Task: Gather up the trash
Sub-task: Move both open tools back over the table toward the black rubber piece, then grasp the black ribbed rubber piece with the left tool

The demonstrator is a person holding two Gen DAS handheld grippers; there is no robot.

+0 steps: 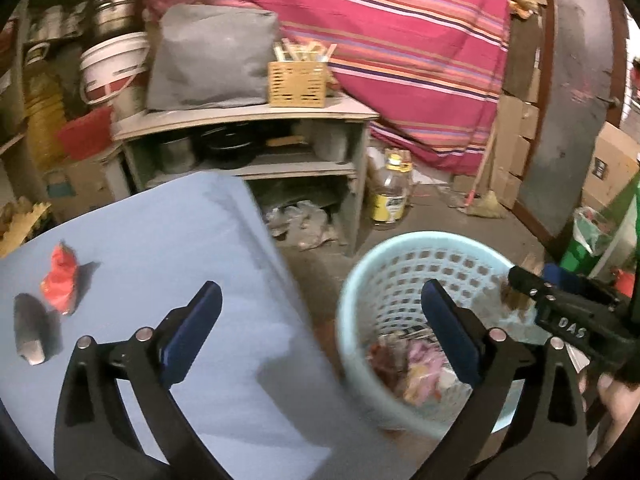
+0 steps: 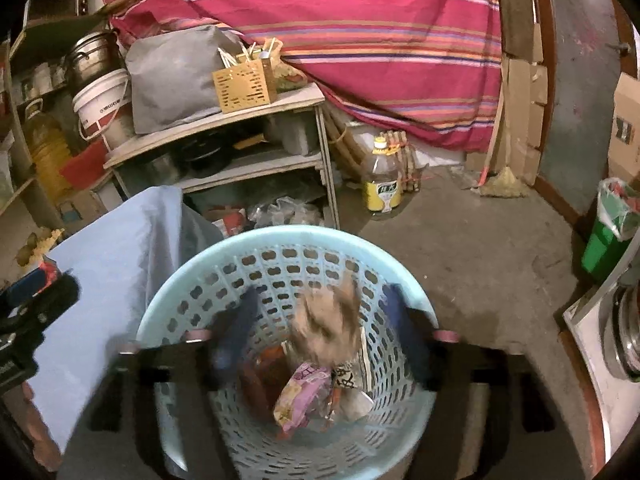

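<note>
Both claws spread: right gripper [image 2: 320, 336] drops a brown scrap [image 2: 326, 332] over the basket [image 2: 280, 240]; the left gripper [image 1: 320, 320] beside it could knock the rim.

I log a pale blue perforated basket [image 2: 288, 264], a light blue tabletop [image 1: 160, 240], a red wrapper [image 1: 60, 284] near its left edge, and a pink-striped cloth [image 2: 340, 40].

Pale blue perforated plastic basket [image 2: 280, 248], smooth; matt light blue cloth over the desk [image 1: 180, 240]; crumpled glossy red wrapper [image 1: 60, 280].
</note>
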